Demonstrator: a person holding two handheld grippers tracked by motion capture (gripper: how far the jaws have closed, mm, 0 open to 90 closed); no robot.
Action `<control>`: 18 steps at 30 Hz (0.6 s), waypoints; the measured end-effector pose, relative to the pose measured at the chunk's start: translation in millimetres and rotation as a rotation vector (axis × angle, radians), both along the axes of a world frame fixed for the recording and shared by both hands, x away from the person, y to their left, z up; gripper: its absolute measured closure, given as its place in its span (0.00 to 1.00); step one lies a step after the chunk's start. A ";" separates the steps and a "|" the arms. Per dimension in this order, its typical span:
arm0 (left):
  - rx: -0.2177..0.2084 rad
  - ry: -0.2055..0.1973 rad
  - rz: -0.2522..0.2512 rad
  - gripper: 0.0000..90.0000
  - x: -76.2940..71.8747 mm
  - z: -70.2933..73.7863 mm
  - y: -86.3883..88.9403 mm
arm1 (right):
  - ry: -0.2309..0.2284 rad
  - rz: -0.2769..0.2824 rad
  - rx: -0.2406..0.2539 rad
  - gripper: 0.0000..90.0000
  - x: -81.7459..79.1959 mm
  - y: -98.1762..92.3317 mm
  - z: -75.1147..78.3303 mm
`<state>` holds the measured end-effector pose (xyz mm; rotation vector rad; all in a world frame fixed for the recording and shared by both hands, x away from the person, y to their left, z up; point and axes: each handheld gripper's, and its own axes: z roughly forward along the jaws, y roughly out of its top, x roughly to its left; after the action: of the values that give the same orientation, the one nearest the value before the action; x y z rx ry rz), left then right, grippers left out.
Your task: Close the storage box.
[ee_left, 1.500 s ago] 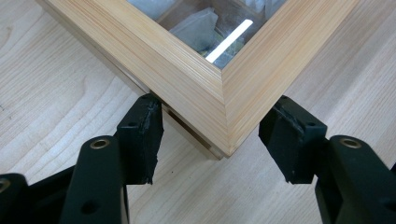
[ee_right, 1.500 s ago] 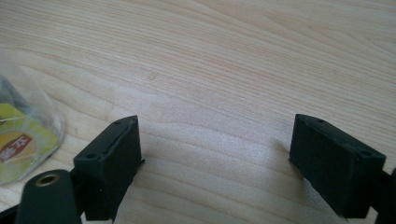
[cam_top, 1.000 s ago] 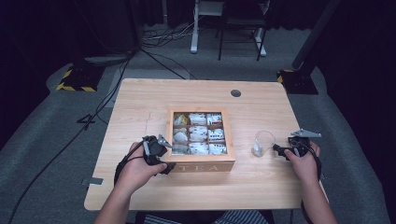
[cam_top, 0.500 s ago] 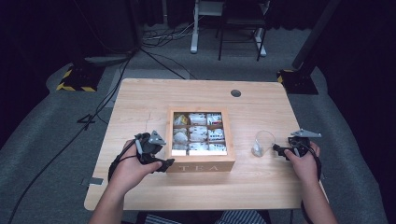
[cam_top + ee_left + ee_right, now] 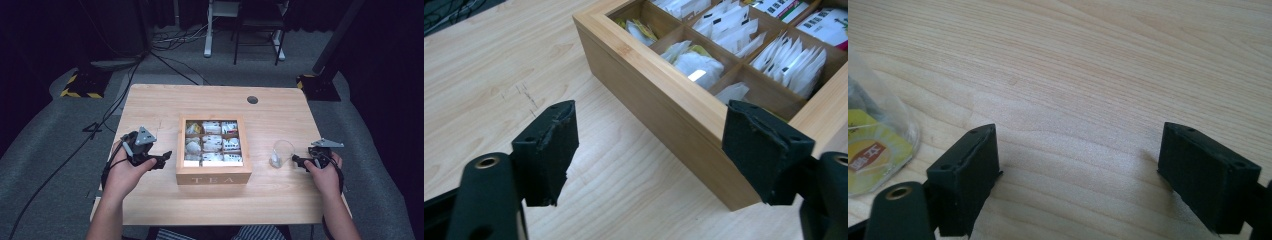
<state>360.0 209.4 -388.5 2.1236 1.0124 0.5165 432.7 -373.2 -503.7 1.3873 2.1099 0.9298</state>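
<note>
i am looking down on a light wooden desk (image 5: 150, 105) with a round cable hole (image 5: 252, 99) near its far edge. in the middle sits an open wooden tea box (image 5: 214, 177), the word "tea" on its front wall, divided into a grid of compartments filled with white and coloured tea packets (image 5: 212, 143).

my left hand-held gripper (image 5: 161, 160) is held just left of the box, near its front left corner, with its jaws spread wide and nothing between them. my left hand (image 5: 122, 172) wraps its grip, and a grey three-cornered plate (image 5: 145, 135) sits on top. in the left gripper view, the box (image 5: 664, 107) runs diagonally across, its near wall passing between the two black jaws, with the right jaw in front of the box's rim. i cannot tell whether either jaw touches the wood. packets (image 5: 794, 62) stand upright in the compartments.

my right hand-held gripper (image 5: 297, 160) rests near the desk's right edge, held by my right hand (image 5: 324, 172), jaws wide apart and empty, only bare desk (image 5: 1083, 75) between them. just to its left stands a small clear glass cup (image 5: 281, 152) holding something pale. in the right gripper view, the cup (image 5: 875, 145) shows a yellow label through its wall, close beside the left jaw.
</note>
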 end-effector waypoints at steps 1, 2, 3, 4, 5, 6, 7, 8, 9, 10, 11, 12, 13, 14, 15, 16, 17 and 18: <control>-0.007 -0.002 -0.001 0.25 1.6 -1.5 2.3 | 0.000 0.000 0.000 0.19 0.0 0.0 0.0; -0.012 0.001 0.000 0.25 3.0 -3.1 4.4 | 0.000 0.000 0.001 0.19 0.0 0.1 0.0; -0.011 -0.003 0.001 0.25 4.8 -4.9 6.9 | 0.000 0.000 0.000 0.19 0.0 0.1 0.0; -0.013 -0.001 0.004 0.25 6.5 -6.9 9.1 | 0.000 0.000 0.000 0.19 0.0 0.0 0.0; -0.013 0.000 0.009 0.24 8.2 -9.3 11.3 | 0.000 0.000 0.000 0.19 0.0 0.0 0.0; -0.016 0.003 0.013 0.24 10.1 -11.7 13.7 | 0.000 0.000 0.001 0.19 0.0 0.1 0.0; -0.016 0.008 0.017 0.24 12.3 -14.2 16.5 | 0.000 0.000 0.000 0.19 0.0 0.0 0.0; -0.016 0.013 0.026 0.24 14.3 -17.1 19.1 | 0.000 0.000 0.000 0.19 0.0 0.0 0.0; -0.015 0.015 0.037 0.23 16.3 -19.8 21.8 | 0.000 0.000 0.000 0.19 0.0 0.0 0.0; -0.027 0.013 0.055 0.23 18.1 -22.9 23.9 | 0.000 0.001 0.001 0.19 -0.1 0.2 0.0; -0.041 -0.001 0.073 0.23 20.4 -25.7 27.0 | 0.000 0.002 0.003 0.19 -0.3 0.3 0.0; -0.075 -0.013 0.102 0.23 22.4 -29.0 30.0 | 0.000 0.004 0.003 0.19 -0.5 0.3 0.0; -0.088 -0.014 0.122 0.23 24.5 -32.0 33.5 | 0.000 0.005 0.003 0.19 -0.6 0.3 0.0; -0.085 -0.017 0.138 0.23 26.3 -35.4 36.6 | 0.000 0.006 0.003 0.19 -0.7 0.2 -0.1; -0.078 -0.020 0.155 0.23 28.1 -39.4 39.9 | 0.000 0.006 0.003 0.19 -0.7 0.2 -0.1; -0.081 -0.011 0.169 0.23 29.9 -43.9 42.9 | 0.000 0.006 0.003 0.19 -0.7 0.2 -0.1; -0.084 0.003 0.177 0.23 31.5 -48.6 46.0 | 0.000 0.006 0.003 0.19 -0.7 0.2 -0.1; -0.090 0.013 0.181 0.23 33.3 -53.6 48.8 | 0.000 0.006 0.003 0.19 -0.8 0.3 -0.1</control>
<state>393.3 258.2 -442.1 1.9696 1.2202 0.5344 431.9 -373.0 -503.8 1.3830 2.1147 0.9359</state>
